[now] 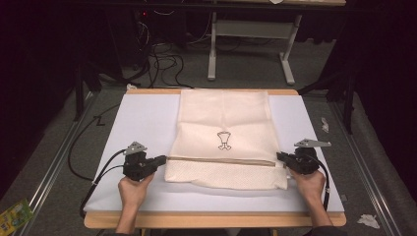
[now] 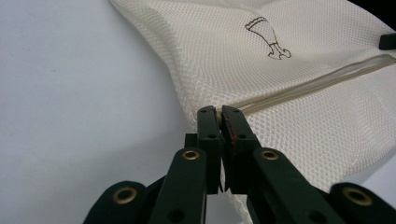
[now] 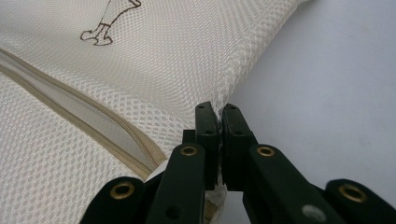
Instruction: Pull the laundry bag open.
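Observation:
A cream mesh laundry bag (image 1: 223,132) lies flat on the white table cover, with a small dark drawing (image 1: 224,140) on it and a tan zipper (image 1: 221,161) running across its near part. My left gripper (image 1: 163,160) is shut on the bag's left edge at the zipper's end; the left gripper view has the jaws closed on the mesh bag (image 2: 280,60) at the gripper (image 2: 218,112). My right gripper (image 1: 279,157) is shut on the right edge; mesh bag (image 3: 140,70) fabric is pinched at the gripper (image 3: 218,109).
The white cover (image 1: 142,118) lies over a wooden table (image 1: 211,220). Grey carpet, cables (image 1: 162,64) and a table frame (image 1: 251,44) lie beyond the far edge. Paper scraps (image 1: 368,220) and a green packet (image 1: 14,214) sit on the floor.

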`<action>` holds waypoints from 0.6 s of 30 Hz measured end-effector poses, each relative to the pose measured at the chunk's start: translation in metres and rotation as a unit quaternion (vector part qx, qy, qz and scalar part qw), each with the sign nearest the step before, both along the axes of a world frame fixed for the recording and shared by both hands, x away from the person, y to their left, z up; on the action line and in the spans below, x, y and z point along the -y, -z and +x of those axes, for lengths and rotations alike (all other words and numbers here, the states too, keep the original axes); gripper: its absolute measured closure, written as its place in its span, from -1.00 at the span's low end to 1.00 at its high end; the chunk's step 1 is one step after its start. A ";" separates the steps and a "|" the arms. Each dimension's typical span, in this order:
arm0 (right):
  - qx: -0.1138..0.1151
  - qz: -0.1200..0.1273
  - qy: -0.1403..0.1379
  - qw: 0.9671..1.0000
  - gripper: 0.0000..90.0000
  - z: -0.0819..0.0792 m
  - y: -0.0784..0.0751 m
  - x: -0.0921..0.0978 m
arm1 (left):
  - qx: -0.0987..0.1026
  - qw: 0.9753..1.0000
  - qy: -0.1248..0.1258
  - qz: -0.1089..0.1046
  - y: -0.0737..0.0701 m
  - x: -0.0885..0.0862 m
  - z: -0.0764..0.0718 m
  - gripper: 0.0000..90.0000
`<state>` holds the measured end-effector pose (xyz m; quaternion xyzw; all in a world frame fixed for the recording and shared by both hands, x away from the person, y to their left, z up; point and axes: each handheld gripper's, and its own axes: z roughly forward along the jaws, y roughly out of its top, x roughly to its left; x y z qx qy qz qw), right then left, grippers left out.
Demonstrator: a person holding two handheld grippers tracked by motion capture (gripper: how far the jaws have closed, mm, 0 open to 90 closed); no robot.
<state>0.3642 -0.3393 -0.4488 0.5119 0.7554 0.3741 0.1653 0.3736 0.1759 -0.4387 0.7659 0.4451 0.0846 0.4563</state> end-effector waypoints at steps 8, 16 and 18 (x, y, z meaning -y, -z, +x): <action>-0.012 -0.024 -0.001 1.000 0.94 0.002 0.005 0.001 | -0.006 1.000 0.011 0.024 0.006 0.008 -0.003 0.92; -0.015 -0.036 -0.002 0.999 0.91 0.002 0.009 -0.002 | -0.010 0.999 0.014 0.035 0.008 0.010 -0.006 0.92; -0.019 -0.037 -0.003 0.999 0.90 0.001 0.010 -0.002 | -0.011 0.999 0.017 0.039 0.009 0.010 -0.006 0.92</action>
